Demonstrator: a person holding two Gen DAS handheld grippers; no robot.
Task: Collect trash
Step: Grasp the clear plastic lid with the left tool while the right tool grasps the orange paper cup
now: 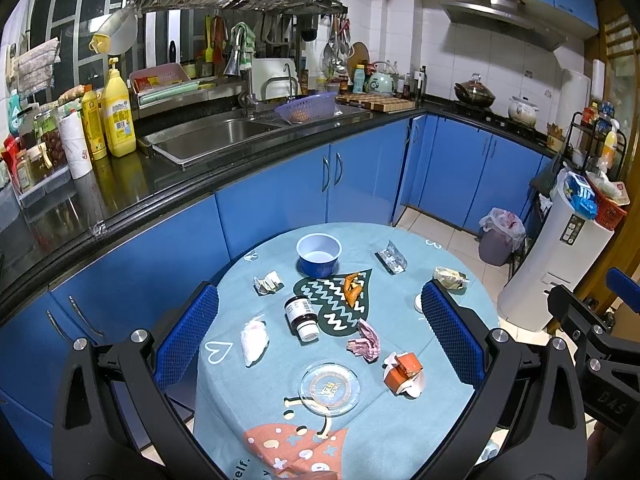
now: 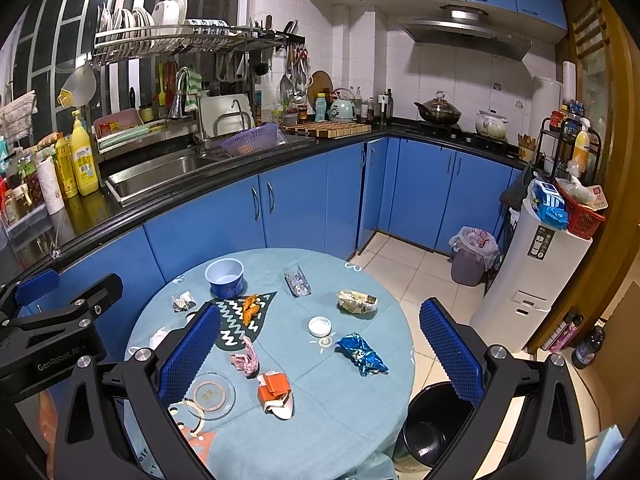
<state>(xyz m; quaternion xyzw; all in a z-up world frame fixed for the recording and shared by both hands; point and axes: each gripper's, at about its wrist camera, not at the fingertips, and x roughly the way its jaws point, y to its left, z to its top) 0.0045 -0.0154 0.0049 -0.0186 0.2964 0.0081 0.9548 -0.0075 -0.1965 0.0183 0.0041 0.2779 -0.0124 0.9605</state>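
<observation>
A round table with a teal cloth [image 1: 400,432] [image 2: 352,408] holds scattered trash: a pink crumpled wrapper [image 1: 366,340] [image 2: 246,358], an orange-and-white carton [image 1: 402,372] [image 2: 276,394], a blue foil wrapper [image 2: 362,354], an orange peel [image 1: 352,286] [image 2: 251,306], a white tissue wad [image 1: 253,340], silver wrappers [image 1: 267,282] [image 2: 183,301], a clear packet [image 1: 391,258] [image 2: 298,281] and a beige wrapper [image 1: 450,278] [image 2: 357,301]. My left gripper [image 1: 320,336] and right gripper [image 2: 320,356] hover open and empty above the table. A black bin [image 2: 436,428] stands on the floor at the table's right edge.
A blue bowl [image 1: 319,254] [image 2: 225,277], a small jar on its side [image 1: 302,317], a glass dish [image 1: 330,388] [image 2: 210,396] and a white lid [image 2: 319,325] also lie on the table. Blue cabinets run behind. A lined purple bin [image 2: 472,256] and a white appliance [image 2: 528,276] stand at right.
</observation>
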